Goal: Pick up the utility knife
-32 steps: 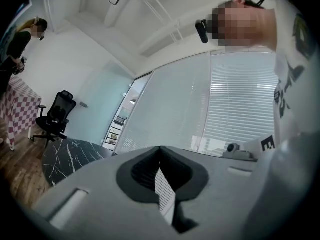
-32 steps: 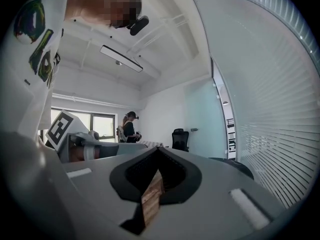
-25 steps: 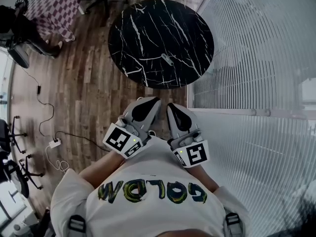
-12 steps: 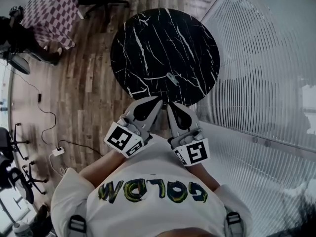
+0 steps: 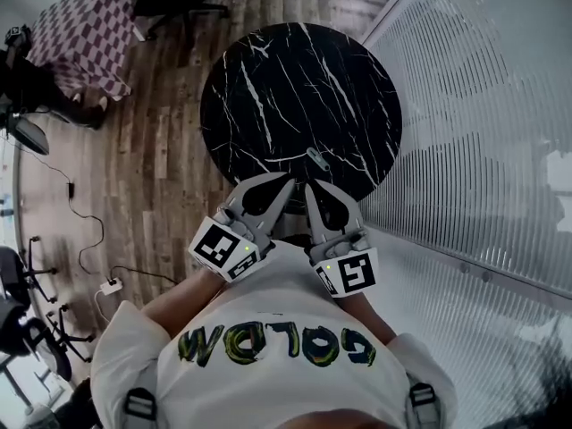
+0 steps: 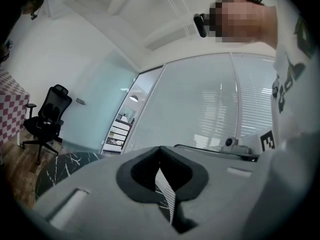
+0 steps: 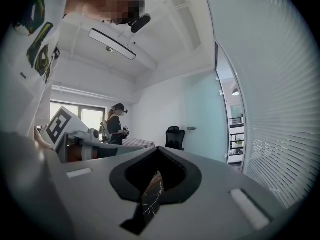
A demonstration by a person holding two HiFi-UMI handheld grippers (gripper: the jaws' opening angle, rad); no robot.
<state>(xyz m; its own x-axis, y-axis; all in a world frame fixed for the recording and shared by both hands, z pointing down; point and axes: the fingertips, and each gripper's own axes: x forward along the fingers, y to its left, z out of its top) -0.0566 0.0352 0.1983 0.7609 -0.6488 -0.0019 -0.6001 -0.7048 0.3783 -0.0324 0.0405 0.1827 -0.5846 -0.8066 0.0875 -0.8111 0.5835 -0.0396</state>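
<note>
Worktop (image 5: 268,79) and utility knife (image 5: 316,160) have slid down the head view toward the person vs a sec ago. Back then a strip of wood floor (image 5: 161,150) lay btwn the grippers and the worktop's near rim; now both sets of tips sit over that rim. L gripper (image 5: 284,180) and R gripper (image 5: 310,187) are side by side as before, both pointing level, out over the worktop. Jaws on both are pressed together w/ nothing held: each gripper view shows only a thin slit btwn the pads, w/ blinds showing through the L one and black marble through the R one. The knife itself can't be made out in either gripper view. It's a small grey oblong lying flat on the marble, close to the near rim, right-of-centre. Key relation: it lies just ahead of the R gripper's tips, a touch to their right, while the L gripper is farther off to the side, so R is prob. the one to take it. Its long axis runs diagonally in the head view, from upper left to lower right, i.e. skewed to the line the R jaws point along. Judgement: the R jaws need to open first, tip down toward the worktop, and prob. turn so the pads close across the knife's narrow width, not along its length.
</note>
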